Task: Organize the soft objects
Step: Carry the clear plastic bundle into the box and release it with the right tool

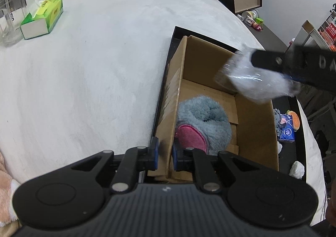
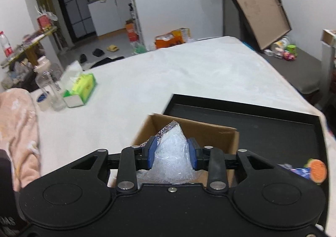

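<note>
The left tongs [image 1: 164, 154] pinch the brown cardboard box's [image 1: 256, 123] wall so it stays put. The right tongs [image 2: 171, 154] hold a crinkly clear plastic bag [image 2: 171, 159] over it, ready to drop beside the fluffy grey-and-pink toy [image 1: 201, 123] inside.

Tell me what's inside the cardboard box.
A grey plush toy with a pink patch lies on the cardboard box floor. The floor under the toy is hidden, as is the near corner behind the left gripper.
</note>
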Demonstrator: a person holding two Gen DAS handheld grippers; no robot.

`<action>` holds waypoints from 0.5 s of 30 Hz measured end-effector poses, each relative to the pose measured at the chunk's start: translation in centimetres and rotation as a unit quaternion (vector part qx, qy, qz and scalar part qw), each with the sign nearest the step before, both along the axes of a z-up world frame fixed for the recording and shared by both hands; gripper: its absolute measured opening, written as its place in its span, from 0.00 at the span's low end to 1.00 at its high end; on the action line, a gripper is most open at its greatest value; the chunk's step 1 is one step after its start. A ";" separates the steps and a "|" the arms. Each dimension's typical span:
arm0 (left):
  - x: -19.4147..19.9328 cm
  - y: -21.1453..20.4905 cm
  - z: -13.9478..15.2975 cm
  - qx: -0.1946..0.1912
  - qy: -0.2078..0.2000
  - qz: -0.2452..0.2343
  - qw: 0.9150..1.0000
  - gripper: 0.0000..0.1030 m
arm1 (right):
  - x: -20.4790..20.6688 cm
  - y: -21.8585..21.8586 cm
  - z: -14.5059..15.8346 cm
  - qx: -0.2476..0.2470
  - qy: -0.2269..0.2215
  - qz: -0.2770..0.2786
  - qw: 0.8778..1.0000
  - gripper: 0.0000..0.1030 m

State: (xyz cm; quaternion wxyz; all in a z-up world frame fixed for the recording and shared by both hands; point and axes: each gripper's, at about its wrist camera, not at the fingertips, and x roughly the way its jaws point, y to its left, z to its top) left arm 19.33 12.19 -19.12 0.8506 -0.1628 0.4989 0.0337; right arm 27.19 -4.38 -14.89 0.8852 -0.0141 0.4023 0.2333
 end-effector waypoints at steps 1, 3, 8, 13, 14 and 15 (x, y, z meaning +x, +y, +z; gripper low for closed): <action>0.0 0.0 0.0 0.000 0.000 0.000 1.000 0.11 | 0.1 0.2 0.1 0.001 -0.001 0.001 1.000 0.45; -0.1 -0.1 0.0 0.001 -0.001 0.001 1.000 0.11 | 0.1 0.3 0.3 0.001 -0.007 0.000 1.000 0.49; -0.1 -0.2 0.1 0.004 -0.001 0.002 1.000 0.11 | -0.3 -1.0 0.4 0.006 -0.005 -0.004 1.000 0.51; -0.2 -0.3 0.1 0.007 -0.002 0.002 1.000 0.11 | -0.7 -2.8 -0.2 -0.002 0.009 -0.014 1.000 0.51; -0.2 -0.3 0.1 0.007 -0.002 0.002 1.000 0.11 | -0.8 -3.2 -0.3 -0.006 0.011 -0.015 1.000 0.51; -0.2 -0.3 0.2 0.007 -0.002 0.002 1.000 0.11 | -0.9 -3.4 -0.4 -0.009 0.012 -0.016 1.000 0.51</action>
